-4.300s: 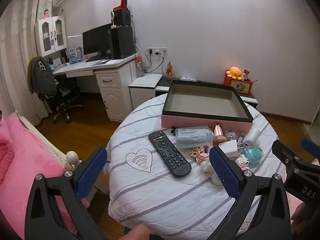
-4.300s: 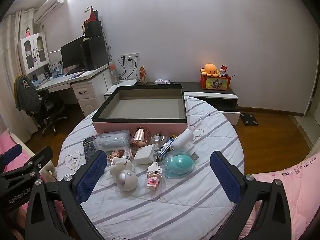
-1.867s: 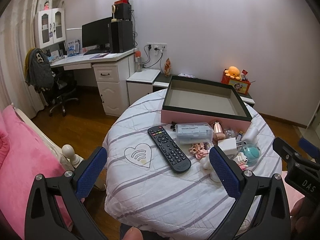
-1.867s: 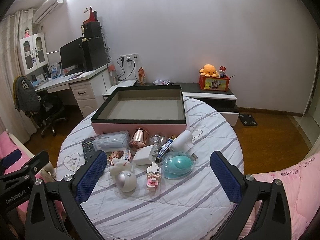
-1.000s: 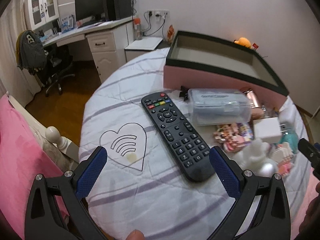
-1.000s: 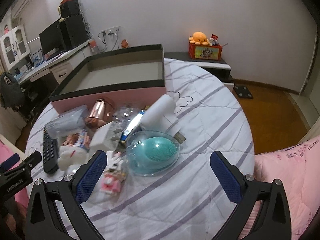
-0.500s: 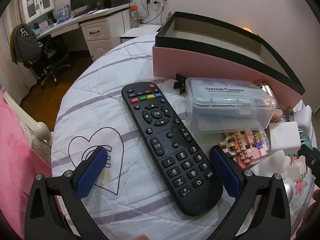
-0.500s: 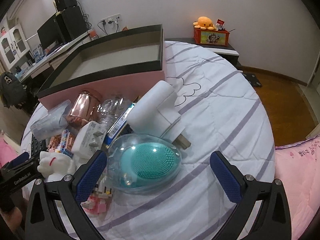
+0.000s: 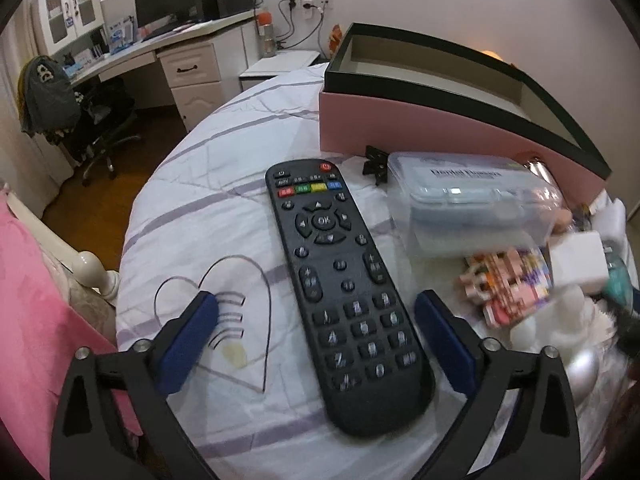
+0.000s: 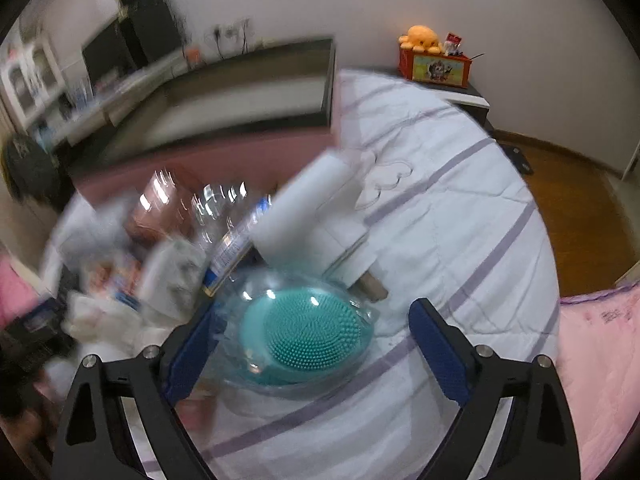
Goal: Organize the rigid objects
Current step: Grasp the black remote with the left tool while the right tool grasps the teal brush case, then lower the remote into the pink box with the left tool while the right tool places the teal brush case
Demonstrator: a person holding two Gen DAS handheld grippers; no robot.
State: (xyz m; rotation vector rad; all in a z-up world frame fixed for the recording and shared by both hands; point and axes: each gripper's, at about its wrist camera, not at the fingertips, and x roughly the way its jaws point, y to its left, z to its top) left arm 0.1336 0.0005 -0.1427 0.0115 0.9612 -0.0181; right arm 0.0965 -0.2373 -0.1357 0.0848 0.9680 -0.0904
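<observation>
A black remote [image 9: 344,288] lies on the white striped tablecloth [image 9: 208,208]. My left gripper [image 9: 315,300] is open and hangs low over it, one finger on each side of its lower half, neither touching. A teal bristle brush in a clear case [image 10: 308,336] lies between the fingers of my right gripper [image 10: 314,316], whose jaws are closing; the right pad [image 10: 436,344] stands apart from the case. Behind both stands the open pink box [image 9: 420,120] with a black rim, also seen as the pink box [image 10: 224,152].
Between remote and brush lie a clear dental-flosser box [image 9: 472,204], a block figure [image 9: 508,280], a white charger [image 9: 578,260] and a white cylinder-shaped device [image 10: 304,216]. Pink bedding [image 9: 24,300] borders the table's left. A desk [image 9: 160,52] stands beyond.
Both grippers have come down closer to the table, the left over the remote and the right around the brush case. The right gripper's fingers have narrowed a little.
</observation>
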